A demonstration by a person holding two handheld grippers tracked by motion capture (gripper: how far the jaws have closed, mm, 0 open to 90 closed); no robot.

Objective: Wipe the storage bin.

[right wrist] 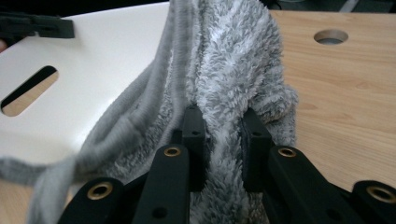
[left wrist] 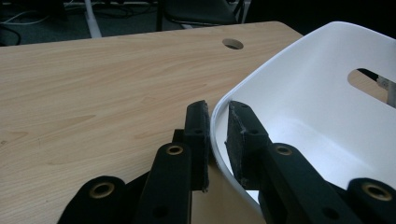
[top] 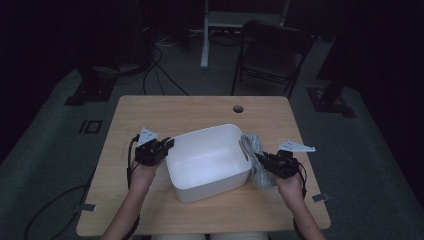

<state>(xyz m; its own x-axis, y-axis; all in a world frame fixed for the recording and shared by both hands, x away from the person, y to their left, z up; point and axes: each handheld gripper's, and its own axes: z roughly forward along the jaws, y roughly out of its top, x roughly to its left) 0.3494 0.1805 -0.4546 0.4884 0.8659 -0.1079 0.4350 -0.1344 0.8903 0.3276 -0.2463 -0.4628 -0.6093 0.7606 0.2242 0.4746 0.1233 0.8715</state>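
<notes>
Towel (right wrist: pixel 233 74), grey and fluffy, hangs against the outside of the white tub's right wall, bunched between that wall and the right gripper (top: pixel 266 161). In the high view the room is dark and the towel's lower folds are hard to make out behind that gripper, while the right gripper view cuts off its top and bottom. White tub (top: pixel 210 160) sits near the middle of the wooden table (top: pixel 150 110), and nothing can be seen inside it, though its near wall hides part of the floor. Each side wall has a slot handle. In the left gripper view, the left gripper (left wrist: pixel 217 121) is clamped on the tub's left rim, one pad outside and one inside. In its own view, the right gripper is closed on a thick fold of the towel.
</notes>
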